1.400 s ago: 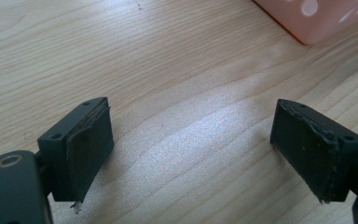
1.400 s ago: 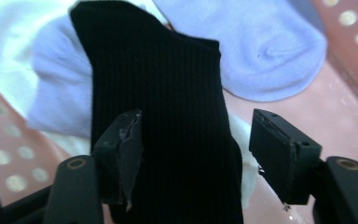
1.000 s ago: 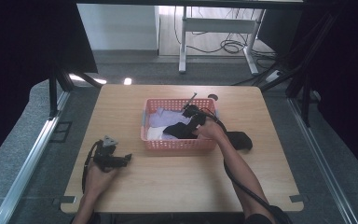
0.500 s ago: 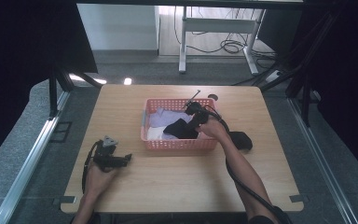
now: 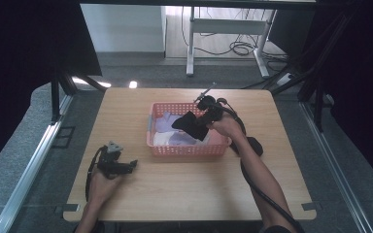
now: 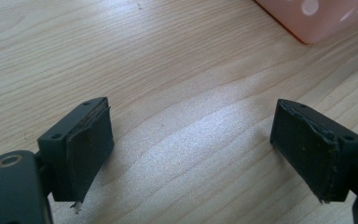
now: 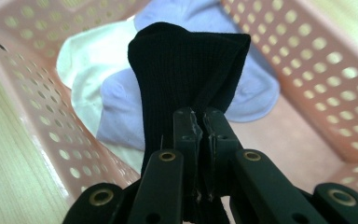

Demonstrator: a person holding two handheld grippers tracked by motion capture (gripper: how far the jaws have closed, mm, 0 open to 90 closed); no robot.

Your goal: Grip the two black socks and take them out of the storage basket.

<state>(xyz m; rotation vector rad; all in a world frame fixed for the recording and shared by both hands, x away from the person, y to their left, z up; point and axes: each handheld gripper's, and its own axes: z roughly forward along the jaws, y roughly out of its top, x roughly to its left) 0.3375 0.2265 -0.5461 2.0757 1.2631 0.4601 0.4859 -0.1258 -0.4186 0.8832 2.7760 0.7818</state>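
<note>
The right gripper [image 7: 200, 126] is clamped tight on a black sock [image 7: 186, 74], jaws pressed together with the ribbed fabric pinched between them. In the high view that black sock [image 5: 190, 125] hangs lifted above the pink basket [image 5: 189, 149], held by the right gripper [image 5: 205, 110] over the basket's right half. Underneath, inside the perforated pink basket [image 7: 42, 126], a lilac sock [image 7: 121, 112] lies on top of a white sock [image 7: 81, 60], with more lilac fabric behind the black one.

Over on the near left of the wooden worktop [image 5: 184, 184], the left gripper [image 5: 126, 166] rests low by the person's left hand [image 5: 103, 183], well apart from the basket. Its jaws stand wide apart with bare wood between them, gripper [image 6: 191, 149] holding nothing, a corner of the basket [image 6: 317, 18] at the top right.
</note>
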